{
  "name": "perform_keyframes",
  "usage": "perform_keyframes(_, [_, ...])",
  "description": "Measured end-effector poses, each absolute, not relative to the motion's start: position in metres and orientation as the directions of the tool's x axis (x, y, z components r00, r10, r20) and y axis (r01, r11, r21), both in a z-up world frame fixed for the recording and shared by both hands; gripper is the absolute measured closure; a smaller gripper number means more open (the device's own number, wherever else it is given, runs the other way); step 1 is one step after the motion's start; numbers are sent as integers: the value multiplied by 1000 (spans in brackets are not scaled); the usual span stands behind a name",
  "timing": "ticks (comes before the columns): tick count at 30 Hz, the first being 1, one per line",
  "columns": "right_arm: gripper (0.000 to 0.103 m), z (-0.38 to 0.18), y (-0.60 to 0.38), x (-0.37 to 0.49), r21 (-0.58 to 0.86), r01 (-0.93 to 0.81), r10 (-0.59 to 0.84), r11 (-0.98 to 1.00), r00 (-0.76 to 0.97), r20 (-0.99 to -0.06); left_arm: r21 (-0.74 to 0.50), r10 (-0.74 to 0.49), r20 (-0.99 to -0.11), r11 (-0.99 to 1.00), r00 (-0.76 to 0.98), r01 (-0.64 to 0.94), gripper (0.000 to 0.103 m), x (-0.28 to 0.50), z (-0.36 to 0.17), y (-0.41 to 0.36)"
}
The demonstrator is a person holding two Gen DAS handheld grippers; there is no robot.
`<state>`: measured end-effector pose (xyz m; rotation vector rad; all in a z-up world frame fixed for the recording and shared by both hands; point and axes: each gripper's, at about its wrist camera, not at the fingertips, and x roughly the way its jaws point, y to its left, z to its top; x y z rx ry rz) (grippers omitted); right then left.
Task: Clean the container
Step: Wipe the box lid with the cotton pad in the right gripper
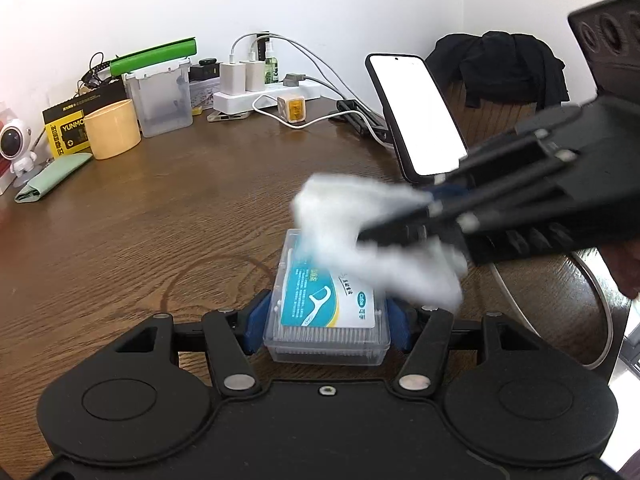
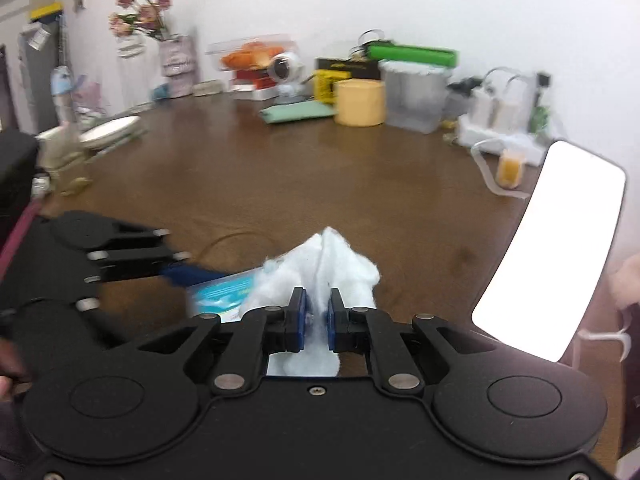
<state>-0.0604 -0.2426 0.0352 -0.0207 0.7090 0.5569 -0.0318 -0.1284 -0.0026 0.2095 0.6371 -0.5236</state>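
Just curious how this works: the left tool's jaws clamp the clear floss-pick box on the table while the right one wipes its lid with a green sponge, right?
Almost. The wiper is a white wad, not a green sponge, as the left wrist view shows. The left gripper does clamp the floss-pick box; the right gripper holds the wad.

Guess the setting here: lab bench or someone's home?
Most likely a home desk or table: a brown wood-grain tabletop cluttered with a white power strip with chargers, a vase of pink flowers and a small white astronaut figurine.
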Motion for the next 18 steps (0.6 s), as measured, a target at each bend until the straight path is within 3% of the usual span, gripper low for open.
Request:
perform_keyframes(4, [92,32,-225,-55,160,-533,511,831,617,-599,30,-398,-615,851,681,524,44,-32,-3,-128])
perform_keyframes(9, [92,36,-245,-47,72,-438,384,896,683,-621,24,-398,-617,853,679,522,44,-30,-2,-128])
perform_keyframes(14, [92,37,-243,-63,124,-530,480,839,614,-626,17,-382,-618,867,687,498,46,-18,-2,-132])
perform_keyframes(18, [92,36,-238,-52,-64,-612,474,788,669,-572,15,-348,-626,890,698,456,46,-3,0,-133])
